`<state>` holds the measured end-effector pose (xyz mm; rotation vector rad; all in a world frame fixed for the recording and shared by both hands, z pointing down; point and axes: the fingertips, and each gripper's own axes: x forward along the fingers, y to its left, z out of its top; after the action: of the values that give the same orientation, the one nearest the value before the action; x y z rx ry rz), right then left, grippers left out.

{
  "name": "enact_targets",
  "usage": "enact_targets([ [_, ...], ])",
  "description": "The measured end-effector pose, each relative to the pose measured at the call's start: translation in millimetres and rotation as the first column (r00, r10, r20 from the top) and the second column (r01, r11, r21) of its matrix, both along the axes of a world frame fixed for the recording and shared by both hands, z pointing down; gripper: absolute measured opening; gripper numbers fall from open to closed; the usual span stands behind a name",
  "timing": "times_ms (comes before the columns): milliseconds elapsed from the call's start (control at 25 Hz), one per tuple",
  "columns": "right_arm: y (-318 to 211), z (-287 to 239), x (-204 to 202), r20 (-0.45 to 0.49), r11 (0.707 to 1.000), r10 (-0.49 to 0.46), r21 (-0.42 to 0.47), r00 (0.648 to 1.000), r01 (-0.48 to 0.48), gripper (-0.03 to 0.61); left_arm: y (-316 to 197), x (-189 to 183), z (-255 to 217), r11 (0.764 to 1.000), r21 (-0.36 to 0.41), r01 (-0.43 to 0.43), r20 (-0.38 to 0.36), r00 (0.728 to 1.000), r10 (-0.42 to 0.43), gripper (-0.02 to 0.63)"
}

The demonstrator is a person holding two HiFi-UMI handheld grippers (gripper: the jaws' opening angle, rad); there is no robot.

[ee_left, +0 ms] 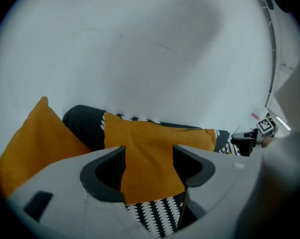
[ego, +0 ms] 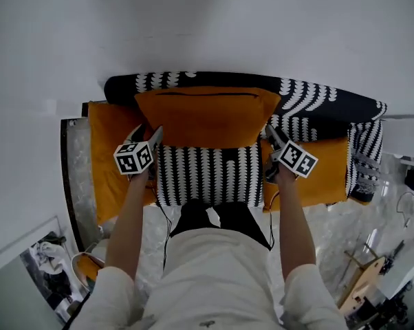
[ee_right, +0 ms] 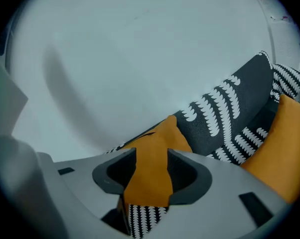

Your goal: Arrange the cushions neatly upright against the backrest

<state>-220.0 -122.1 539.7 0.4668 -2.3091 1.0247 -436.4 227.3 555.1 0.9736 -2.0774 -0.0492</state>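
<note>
A black sofa (ego: 207, 176) with rows of white marks stands against a pale wall, its backrest (ego: 317, 100) along the far edge. A wide orange cushion (ego: 207, 117) stands upright at the middle of the seat, leaning on the backrest, zip edge uppermost. A second orange cushion (ego: 109, 158) fills the seat's left end and a third (ego: 325, 170) the right end. The left gripper (ego: 150, 135) is at the middle cushion's lower left corner, its jaws spread wide with the orange fabric showing in the gap and no clamping on it. The right gripper (ego: 272, 135) is at the lower right corner, its jaws moderately apart, likewise framing the cushion without pinching it.
</note>
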Motion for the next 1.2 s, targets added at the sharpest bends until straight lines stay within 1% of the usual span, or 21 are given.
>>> enact_targets([
  [80, 15.5, -15.0, 12.9, 0.015, 1.0, -0.003, 0.025, 1.0, 0.003, 0.175, -10.8, 19.8, -15.1, 0.998, 0.033, -0.046, 0.014, 0.999, 0.045, 0.299],
  [160, 28.4, -35.4, 25.3, 0.035, 0.996, -0.006, 0.084, 0.999, 0.003, 0.118, -20.9, 38.0, -32.9, 0.994, 0.076, -0.076, 0.029, 0.997, 0.074, 0.295],
  [200, 33.7, -46.7, 31.0, 0.051, 0.994, -0.004, 0.112, 0.999, -0.002, 0.106, -25.6, 45.1, -42.0, 0.992, 0.095, -0.086, 0.042, 0.996, 0.082, 0.284],
  [360, 57.6, -83.4, 50.8, 0.124, 0.985, 0.012, 0.169, 0.992, -0.033, 0.053, -42.3, 71.5, -75.1, 0.977, 0.145, -0.154, 0.113, 0.984, 0.138, 0.211],
  [400, 63.8, -91.5, 55.3, 0.142, 0.983, 0.014, 0.179, 0.99, -0.039, 0.037, -46.7, 78.9, -82.9, 0.971, 0.158, -0.177, 0.128, 0.979, 0.158, 0.182],
  [520, 85.9, -116.8, 68.9, 0.219, 0.981, 0.015, 0.187, 0.976, -0.057, 0.026, -55.9, 101.1, -108.8, 0.948, 0.202, -0.244, 0.171, 0.962, 0.211, 0.122],
  [560, 94.2, -125.7, 73.6, 0.253, 0.982, 0.016, 0.18, 0.967, -0.063, 0.021, -58.1, 108.3, -117.6, 0.939, 0.214, -0.268, 0.186, 0.955, 0.231, 0.091],
  [600, 102.3, -134.8, 78.3, 0.29, 0.983, 0.018, 0.169, 0.957, -0.069, 0.017, -60.2, 115.2, -125.9, 0.929, 0.223, -0.295, 0.202, 0.947, 0.252, 0.086],
  [680, 116.9, -151.9, 88.3, 0.355, 0.985, 0.02, 0.151, 0.935, -0.078, 0.014, -63.6, 128.3, -140.8, 0.908, 0.237, -0.346, 0.233, 0.927, 0.293, 0.048],
  [760, 129.2, -166.6, 98.9, 0.395, 0.985, 0.015, 0.152, 0.919, -0.081, 0.009, -66.5, 141.0, -154.3, 0.884, 0.254, -0.393, 0.259, 0.908, 0.329, 0.024],
  [800, 134.6, -173.5, 104.6, 0.408, 0.984, 0.011, 0.157, 0.913, -0.082, 0.009, -67.7, 148.0, -160.3, 0.87, 0.264, -0.416, 0.268, 0.898, 0.348, 0.015],
  [1040, 155.7, -203.3, 146.5, 0.461, 0.975, 0.012, 0.193, 0.887, -0.114, 0.008, -77.7, 196.4, -181.8, 0.786, 0.285, -0.548, 0.306, 0.829, 0.468, 0.012],
  [1200, 162.0, -211.1, 179.0, 0.466, 0.966, 0.011, 0.223, 0.885, -0.13, 0.008, -90.4, 234.7, -192.8, 0.745, 0.287, -0.602, 0.308, 0.794, 0.523, 0.012],
])
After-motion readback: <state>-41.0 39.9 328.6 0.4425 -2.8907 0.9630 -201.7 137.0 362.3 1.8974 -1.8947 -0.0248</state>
